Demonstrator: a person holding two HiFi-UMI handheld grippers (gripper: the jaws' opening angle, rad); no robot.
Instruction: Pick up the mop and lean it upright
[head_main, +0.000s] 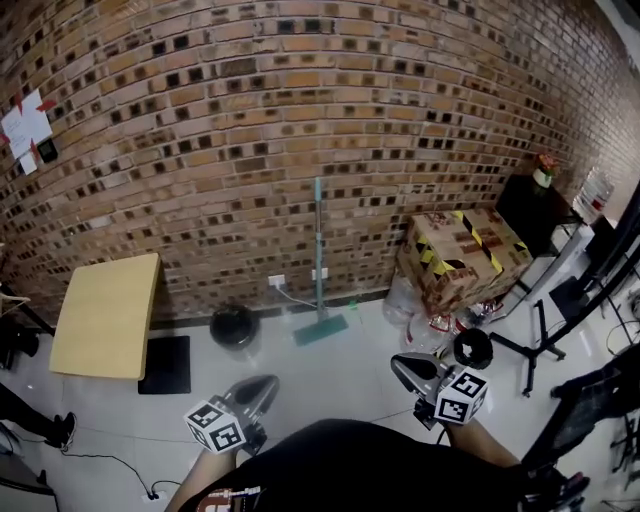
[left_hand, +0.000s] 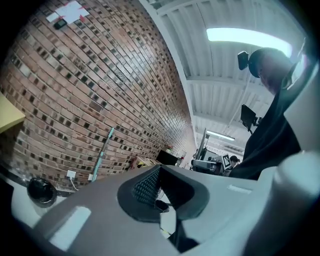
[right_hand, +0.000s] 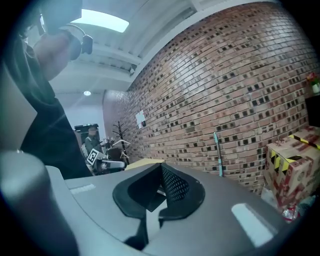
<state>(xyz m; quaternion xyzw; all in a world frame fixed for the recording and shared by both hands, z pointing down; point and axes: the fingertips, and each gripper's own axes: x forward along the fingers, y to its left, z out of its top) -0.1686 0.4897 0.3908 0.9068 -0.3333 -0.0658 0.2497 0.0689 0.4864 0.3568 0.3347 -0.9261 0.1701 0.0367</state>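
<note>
The teal mop (head_main: 319, 262) stands upright against the brick wall, its flat head (head_main: 321, 329) on the white floor. It also shows as a thin teal pole in the left gripper view (left_hand: 102, 153) and the right gripper view (right_hand: 218, 153). My left gripper (head_main: 262, 389) is low at the centre left, well short of the mop, shut and empty. My right gripper (head_main: 404, 368) is low at the centre right, also shut with nothing in it. In both gripper views the jaws (left_hand: 159, 192) (right_hand: 159, 192) are together.
A yellow tabletop (head_main: 108, 312) stands at the left, with a black mat (head_main: 166, 364) beside it. A black round bin (head_main: 234, 326) sits left of the mop. A cardboard box with yellow-black tape (head_main: 463, 255) is at the right, with stands and cables (head_main: 540, 335) past it.
</note>
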